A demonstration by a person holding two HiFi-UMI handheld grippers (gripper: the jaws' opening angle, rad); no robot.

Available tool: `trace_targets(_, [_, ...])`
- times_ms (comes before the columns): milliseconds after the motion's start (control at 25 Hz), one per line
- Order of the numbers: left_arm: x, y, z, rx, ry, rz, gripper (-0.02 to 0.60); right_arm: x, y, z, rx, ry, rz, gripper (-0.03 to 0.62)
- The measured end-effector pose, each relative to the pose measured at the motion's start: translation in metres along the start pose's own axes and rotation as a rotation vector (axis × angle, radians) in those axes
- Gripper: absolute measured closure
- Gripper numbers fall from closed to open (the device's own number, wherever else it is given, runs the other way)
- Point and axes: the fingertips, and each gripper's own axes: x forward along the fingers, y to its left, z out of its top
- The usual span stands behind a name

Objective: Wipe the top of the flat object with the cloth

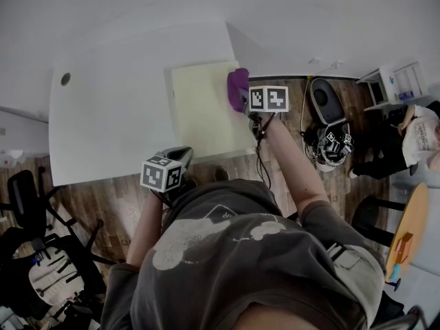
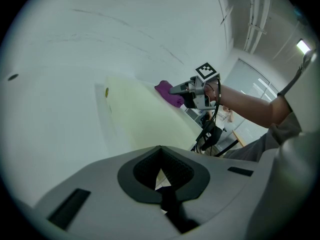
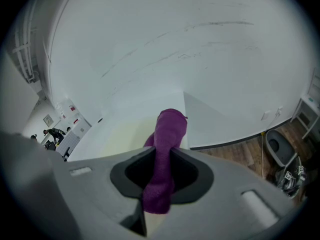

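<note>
Right gripper (image 1: 246,108) clamps cloth (image 1: 238,88), arm (image 1: 292,160) outstretched.

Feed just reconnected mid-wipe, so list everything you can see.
table: 1, white, centre
sheet: 1, pale yellow, flat on table's right part
cloth: 1, purple, at sheet's right edge, far end
office chair: 1, black, floor at lower left
round table: 1, wooden, far right
person: 1, white top, far right
right gripper: 1, grey, jaws shut on cloth
left gripper: 1, grey, jaws shut, empty, at table's near edge
</note>
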Motion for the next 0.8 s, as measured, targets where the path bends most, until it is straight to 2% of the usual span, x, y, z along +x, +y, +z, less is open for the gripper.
trace_targets(800, [0.002, 0.001, 0.0, 0.003, 0.005, -0.006, 0.581, -0.012, -0.034, -0.006, 0.081, -0.019, -0.056, 0.517])
